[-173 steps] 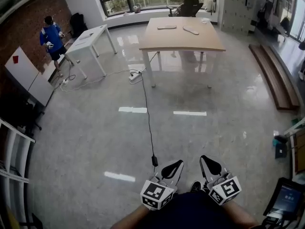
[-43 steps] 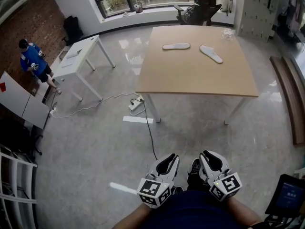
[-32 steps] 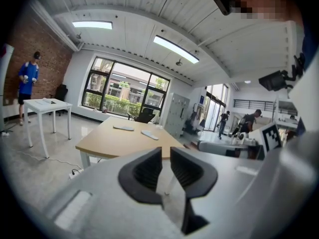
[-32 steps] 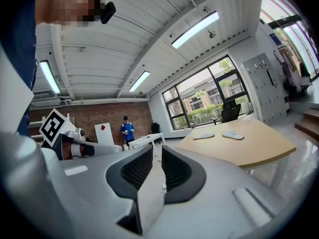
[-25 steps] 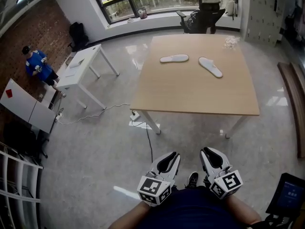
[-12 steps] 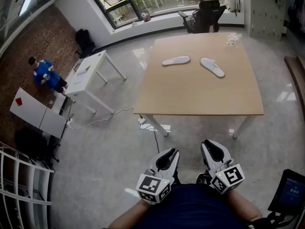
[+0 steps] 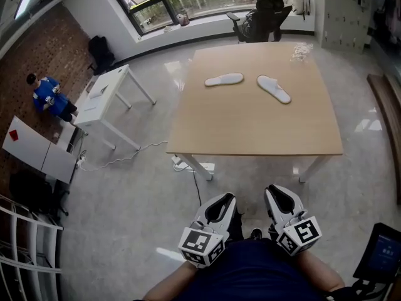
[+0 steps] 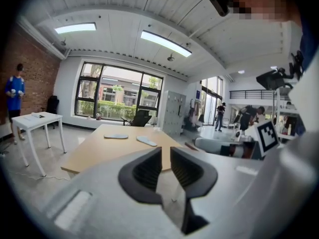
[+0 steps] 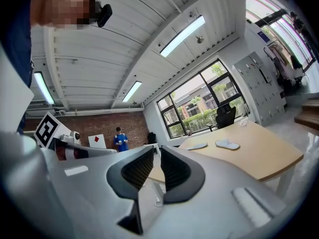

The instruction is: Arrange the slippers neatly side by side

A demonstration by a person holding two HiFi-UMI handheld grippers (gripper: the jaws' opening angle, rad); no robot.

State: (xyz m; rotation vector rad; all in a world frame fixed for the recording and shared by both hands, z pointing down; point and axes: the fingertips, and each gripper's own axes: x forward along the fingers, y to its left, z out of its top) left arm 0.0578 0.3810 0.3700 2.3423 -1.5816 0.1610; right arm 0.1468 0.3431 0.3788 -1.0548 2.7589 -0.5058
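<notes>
Two white slippers lie apart on the far half of a wooden table [image 7: 250, 127]. The left slipper [image 7: 224, 79] lies crosswise, and the right slipper [image 7: 274, 88] is angled away from it. Both appear small in the left gripper view [image 8: 115, 136] [image 8: 146, 141] and the right gripper view [image 9: 197, 146] [image 9: 227, 144]. My left gripper [image 7: 217, 208] and right gripper [image 7: 280, 203] are held close to my body, over the floor, well short of the table. Each shows a narrow gap between its jaws with nothing in it [image 8: 165, 156] [image 9: 157, 158].
A white side table [image 7: 103, 96] stands to the left, with a person in blue [image 7: 47, 96] beyond it. A cable and power strip [image 7: 178, 162] lie on the floor by the table's near left leg. An office chair [image 7: 260, 17] is behind the table, and a screen [image 7: 379, 262] at lower right.
The wooden table with the slippers has come much closer and larger in the head view. Both grippers stay held low in front of my body.
</notes>
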